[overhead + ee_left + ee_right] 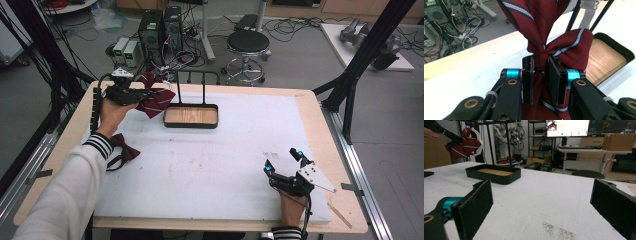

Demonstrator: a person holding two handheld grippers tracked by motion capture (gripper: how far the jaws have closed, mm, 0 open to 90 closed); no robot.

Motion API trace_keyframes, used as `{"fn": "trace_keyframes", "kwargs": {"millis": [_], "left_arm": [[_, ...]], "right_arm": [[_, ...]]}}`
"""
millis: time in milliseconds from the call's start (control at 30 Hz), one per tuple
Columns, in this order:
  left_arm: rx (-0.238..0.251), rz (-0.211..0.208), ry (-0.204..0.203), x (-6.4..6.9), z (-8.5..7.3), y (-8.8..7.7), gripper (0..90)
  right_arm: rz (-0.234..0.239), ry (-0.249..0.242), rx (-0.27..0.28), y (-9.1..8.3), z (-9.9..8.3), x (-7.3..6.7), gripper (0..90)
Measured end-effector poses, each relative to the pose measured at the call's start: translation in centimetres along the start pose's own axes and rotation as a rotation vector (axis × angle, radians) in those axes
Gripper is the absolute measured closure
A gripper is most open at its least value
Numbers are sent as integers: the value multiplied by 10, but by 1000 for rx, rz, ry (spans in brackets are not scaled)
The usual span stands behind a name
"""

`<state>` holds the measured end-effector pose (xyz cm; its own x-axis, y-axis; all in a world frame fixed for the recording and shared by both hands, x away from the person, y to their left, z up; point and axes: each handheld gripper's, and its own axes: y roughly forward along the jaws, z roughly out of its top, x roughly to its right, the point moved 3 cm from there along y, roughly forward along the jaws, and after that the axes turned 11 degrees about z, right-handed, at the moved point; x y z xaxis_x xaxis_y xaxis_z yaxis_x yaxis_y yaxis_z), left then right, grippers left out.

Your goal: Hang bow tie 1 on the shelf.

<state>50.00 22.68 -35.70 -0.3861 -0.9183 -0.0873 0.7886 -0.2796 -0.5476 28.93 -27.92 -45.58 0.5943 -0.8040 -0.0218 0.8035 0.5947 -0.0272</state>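
High view: left tool (131,94) raised, clamping striped bow tie (156,100)

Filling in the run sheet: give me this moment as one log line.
left gripper: shut on dark red striped bow tie | right gripper: open, on white mat | black wooden-bottomed tray: empty

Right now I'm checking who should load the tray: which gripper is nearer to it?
Left. The left gripper is just beyond the tray's left end, shut on a striped bow tie. The right gripper rests open near the table's front right corner, far from it.
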Motion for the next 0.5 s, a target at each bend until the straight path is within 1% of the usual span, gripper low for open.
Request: {"fn": "trace_keyframes", "kwargs": {"millis": [100, 133, 167, 200, 233, 267, 300, 333, 367, 433, 467, 500], "left_arm": [[1, -4, -2, -1, 0, 0, 740], [11, -22, 5, -1, -1, 1, 699], [29, -5, 43, -1, -1, 3, 576], [36, 20, 67, -1, -1, 4, 375], [36, 20, 67, -1, -1, 4, 263], [41, 0, 33, -3, -1, 4, 195], [41, 0, 33, -3, -1, 4, 142], [75, 8, 28, -4, -1, 1, 129], [91, 0, 27, -4, 0, 0, 129], [96, -3, 23, -4, 1, -1, 129], [115, -12, 27, -4, 2, -2, 129], [115, -12, 27, -4, 2, -2, 129]], "right_arm": [[0, 0, 0, 0, 0, 0, 36], [0, 0, 0, 0, 0, 0, 36], [0, 0, 0, 0, 0, 0, 36], [0, 2, 0, 0, 0, 0, 36], [1, 0, 0, 0, 0, 0, 36], [2, 6, -2, 0, 0, -1, 36], [1, 6, -2, 0, 0, -1, 36], [2, -1, 0, 0, 0, 0, 36], [2, 3, -2, 0, 0, -1, 36], [1, 2, -3, 0, 0, -1, 36], [3, 3, -1, 0, 0, -1, 36], [3, 4, -1, 0, 0, -1, 36]]}}
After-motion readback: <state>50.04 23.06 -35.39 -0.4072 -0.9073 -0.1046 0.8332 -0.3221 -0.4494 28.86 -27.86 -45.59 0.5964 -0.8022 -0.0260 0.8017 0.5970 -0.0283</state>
